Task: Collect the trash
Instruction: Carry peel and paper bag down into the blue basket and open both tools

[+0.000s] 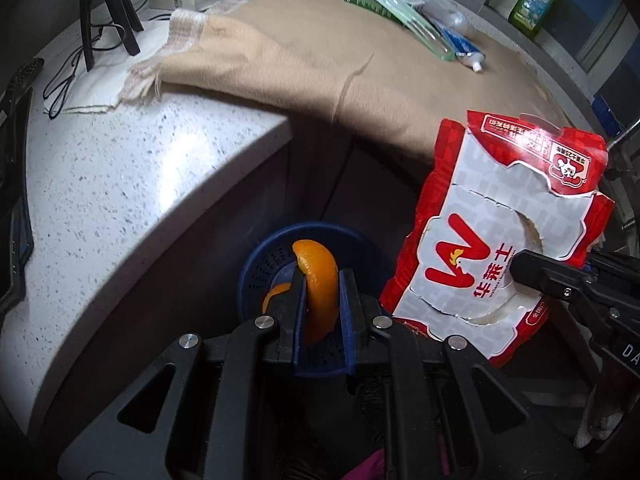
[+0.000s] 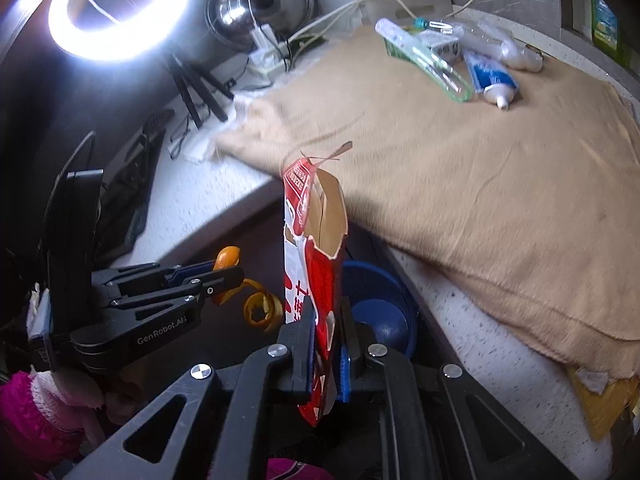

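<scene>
Starting on your left: the left claw [image 1: 320,280] is pinched on a curl of orange peel [image 1: 318,284], its long strip running along the fingers and poking out past the tips, with a loose spiral hanging off one side, which shows better in the right wrist view [image 2: 260,312]. Straight ahead of that claw, directly beyond the tips and below them, sits the blue bin [image 1: 256,264], a perforated basket on the floor tucked against the front of the speckled desk [image 1: 120,184]. So that peel looks lined up: the bin mouth lies right on the claw's own line, and I'd judge a straight drop would land inside. Moving right, the right claw [image 2: 326,340] is clamped on the red and white paper bag [image 2: 316,240], gripping it near its lower end so the bag stands up along the fingers, torn mouth on top. Here's what matters: from this claw the bin [image 2: 380,312] lies just to the right of the bag and beneath it, partly hidden behind it, not dead ahead. Your left hand looks the better placed of the two; the bag is long and wide against that bin mouth, so you'll likely want it end-first. Further right, the tan cloth [image 2: 460,184] on the desk carries a toothpaste tube [image 2: 490,76] and clear wrappers.
</scene>
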Motion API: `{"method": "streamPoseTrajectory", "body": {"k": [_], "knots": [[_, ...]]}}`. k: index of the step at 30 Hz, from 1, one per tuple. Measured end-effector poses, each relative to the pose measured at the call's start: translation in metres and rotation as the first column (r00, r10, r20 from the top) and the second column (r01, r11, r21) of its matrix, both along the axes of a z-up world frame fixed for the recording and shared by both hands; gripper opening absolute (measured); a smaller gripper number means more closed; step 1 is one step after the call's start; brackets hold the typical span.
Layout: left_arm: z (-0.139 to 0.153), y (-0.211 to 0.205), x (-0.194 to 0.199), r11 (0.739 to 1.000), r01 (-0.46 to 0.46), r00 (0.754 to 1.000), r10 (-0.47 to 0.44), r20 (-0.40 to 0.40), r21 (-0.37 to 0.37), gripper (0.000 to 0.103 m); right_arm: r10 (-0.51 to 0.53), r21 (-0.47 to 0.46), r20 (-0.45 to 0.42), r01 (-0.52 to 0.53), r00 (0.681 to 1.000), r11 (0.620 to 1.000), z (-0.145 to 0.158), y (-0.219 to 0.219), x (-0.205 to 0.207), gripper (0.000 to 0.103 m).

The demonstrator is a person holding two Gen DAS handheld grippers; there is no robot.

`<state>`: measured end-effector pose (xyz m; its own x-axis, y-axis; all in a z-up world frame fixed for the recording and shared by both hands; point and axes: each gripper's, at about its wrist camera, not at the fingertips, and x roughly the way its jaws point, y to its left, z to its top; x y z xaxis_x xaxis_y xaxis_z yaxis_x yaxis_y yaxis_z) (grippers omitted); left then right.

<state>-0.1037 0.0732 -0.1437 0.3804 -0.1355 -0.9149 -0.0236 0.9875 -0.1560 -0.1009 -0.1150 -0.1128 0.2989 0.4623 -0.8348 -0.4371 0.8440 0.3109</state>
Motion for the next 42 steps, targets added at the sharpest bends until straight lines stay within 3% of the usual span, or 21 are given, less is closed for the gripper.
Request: {"method": "streamPoseTrajectory", "body": {"k": [14, 31, 33, 35, 37, 42], "knots": [[-0.047, 0.0, 0.009, 1.0, -0.021, 0.995, 0.021, -0.102, 0.004, 0.014, 0.046, -0.1, -0.054, -0.051, 0.997, 0.994, -0.06, 0.018, -0.004, 0.007], [-0.056, -0.008, 0.015, 0.999, -0.021, 0.993, 0.026, -0.117, 0.045, 0.014, 0.063, -0.129, -0.041, -0.068, 0.997, 0.989, -0.07, 0.027, 0.003, 0.013], [-0.057, -0.009, 0.016, 0.998, -0.019, 0.992, 0.026, -0.124, 0.056, 0.02, 0.062, -0.124, -0.036, -0.066, 0.997, 0.99, -0.069, 0.026, 0.004, 0.027], [-0.056, -0.01, 0.017, 0.998, -0.027, 0.992, 0.033, -0.125, 0.054, 0.042, 0.051, -0.124, -0.032, -0.054, 0.998, 0.991, -0.067, 0.024, 0.005, 0.032], [-0.055, -0.007, 0.017, 0.998, -0.034, 0.993, 0.04, -0.115, 0.054, 0.051, 0.053, -0.116, -0.038, -0.057, 0.998, 0.992, -0.066, 0.023, 0.006, 0.033], [-0.051, -0.005, 0.018, 0.998, -0.03, 0.994, 0.037, -0.108, 0.064, 0.051, 0.056, -0.116, -0.032, -0.06, 0.998, 0.991, -0.061, 0.021, 0.004, 0.043]]}}
